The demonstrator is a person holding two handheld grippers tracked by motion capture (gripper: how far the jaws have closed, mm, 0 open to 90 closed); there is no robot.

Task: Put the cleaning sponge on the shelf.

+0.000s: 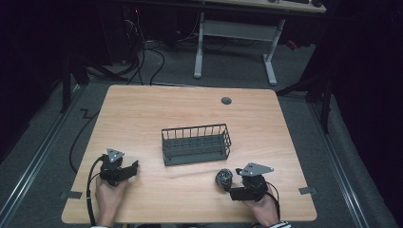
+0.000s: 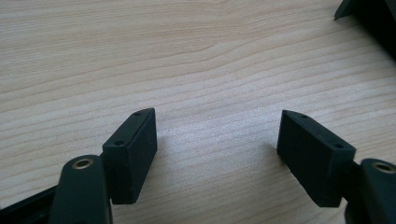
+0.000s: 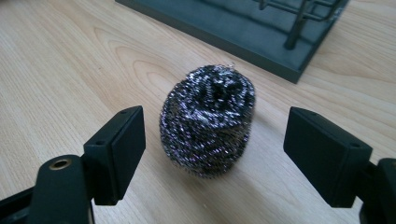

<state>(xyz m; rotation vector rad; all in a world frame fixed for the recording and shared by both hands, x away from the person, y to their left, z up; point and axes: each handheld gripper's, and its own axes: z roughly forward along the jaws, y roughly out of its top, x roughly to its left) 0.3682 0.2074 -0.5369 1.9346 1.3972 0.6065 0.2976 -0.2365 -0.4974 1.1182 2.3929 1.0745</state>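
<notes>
Steel wool scrubber (image 3: pixel 208 121) sitting on the wooden table (image 1: pixel 142 118), just in front of the dark wire basket (image 1: pixel 196 144), near its right front corner. Not in the basket yet. Right gripper (image 3: pixel 212 156) low on the table on the near side of the basket, jaws wide apart, one on each side of the scrubber, pads not touching it. Nothing gripped. Left gripper (image 2: pixel 217 149) well off to the left of the basket, jaws apart too, just bare wood between them. Basket looks empty inside. Likely early on: scrubber lined up for a grab. Left to do, by the look of it: squeeze, lift, drop into the basket.
</notes>
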